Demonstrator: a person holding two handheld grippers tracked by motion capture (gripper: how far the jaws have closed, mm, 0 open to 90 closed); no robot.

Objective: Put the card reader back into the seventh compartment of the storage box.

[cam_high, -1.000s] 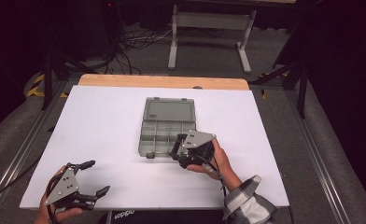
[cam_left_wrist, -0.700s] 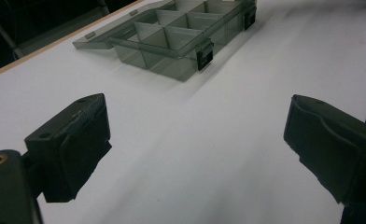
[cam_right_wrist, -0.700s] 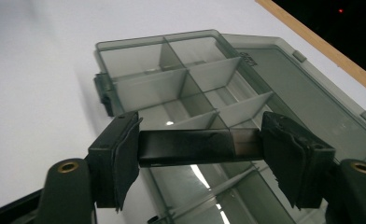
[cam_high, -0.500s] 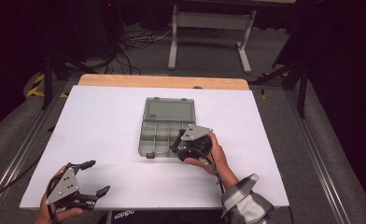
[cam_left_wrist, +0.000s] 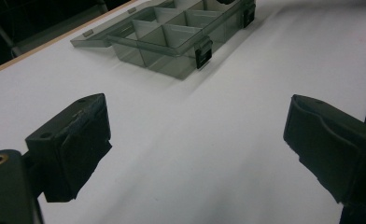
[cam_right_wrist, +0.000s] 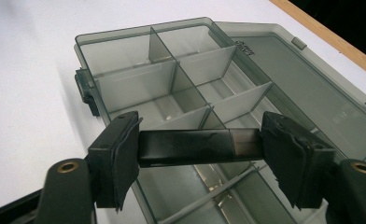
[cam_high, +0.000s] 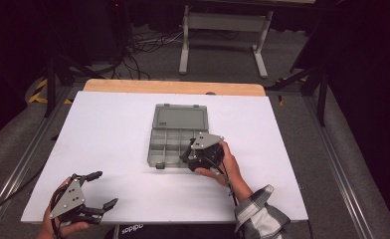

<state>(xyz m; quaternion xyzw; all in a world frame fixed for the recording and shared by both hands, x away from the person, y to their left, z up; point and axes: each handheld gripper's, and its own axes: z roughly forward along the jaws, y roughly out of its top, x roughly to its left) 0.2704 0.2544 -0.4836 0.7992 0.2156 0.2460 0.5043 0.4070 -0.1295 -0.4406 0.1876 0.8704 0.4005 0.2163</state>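
Note:
A grey see-through compartment box (cam_high: 169, 144) lies open in the middle of the white table, its lid (cam_high: 179, 118) folded flat on the far side. My right gripper (cam_high: 188, 155) hangs over the box's near right corner. In the right gripper view it (cam_right_wrist: 200, 148) is shut on a dark plastic divider strip (cam_right_wrist: 181, 147), held lengthwise between the pads just above the compartments (cam_right_wrist: 139, 81). My left gripper (cam_high: 104, 188) rests near the table's front left corner, open with nothing in it. The left gripper view shows it (cam_left_wrist: 195, 149) above bare table, with the box (cam_left_wrist: 165, 42) farther off.
The white table sheet (cam_high: 108, 129) covers a wooden top whose far edge (cam_high: 173, 86) shows. A black latch (cam_high: 159, 166) sticks out at the box's front. Cables and a metal stand (cam_high: 223, 30) lie on the floor beyond the table.
My right gripper has crept slightly away from me and leftward onto the box's near right corner, still holding the strip. The left gripper has stayed put.

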